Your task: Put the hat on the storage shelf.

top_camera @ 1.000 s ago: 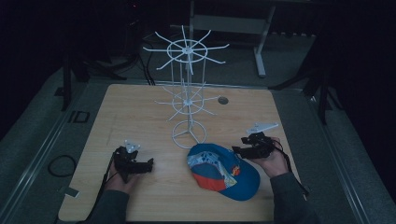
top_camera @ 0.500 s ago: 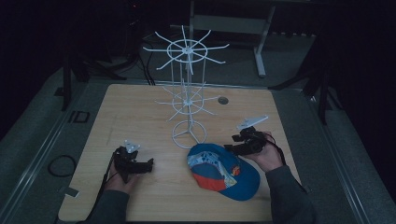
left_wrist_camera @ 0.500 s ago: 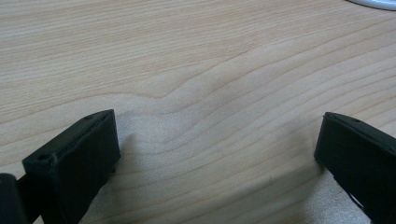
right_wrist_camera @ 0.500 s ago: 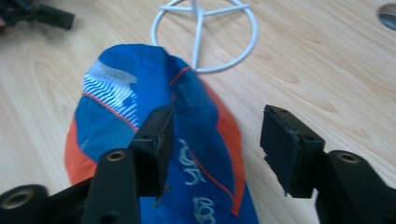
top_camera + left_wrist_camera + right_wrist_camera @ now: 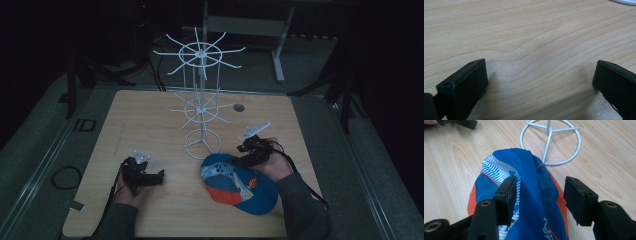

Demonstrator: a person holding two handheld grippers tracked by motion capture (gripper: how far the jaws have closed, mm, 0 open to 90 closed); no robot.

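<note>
Blue-and-orange cap [image 5: 529, 195] lies near worktop's [image 5: 150, 115] front right, beside wire rack's base ring [image 5: 550, 143]. My right fingers [image 5: 506, 192] released, straddling its fabric; left fingers [image 5: 469, 80] released, idle. Next: clench, lift toward a hook.

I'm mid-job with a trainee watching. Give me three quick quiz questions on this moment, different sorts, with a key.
1. True or false: the left gripper holds the blue and orange cap.
2. Multiple choice: the right gripper has its jaws (a) shut on nothing, (b) open on either side of a raised fold of the cap, (c) around the white wire rack.
3. Fill in: the rack's ring base stands on the ____ table.

Key: 1 false, its jaws stand open over bare wood; 2 b; 3 wooden.
</note>
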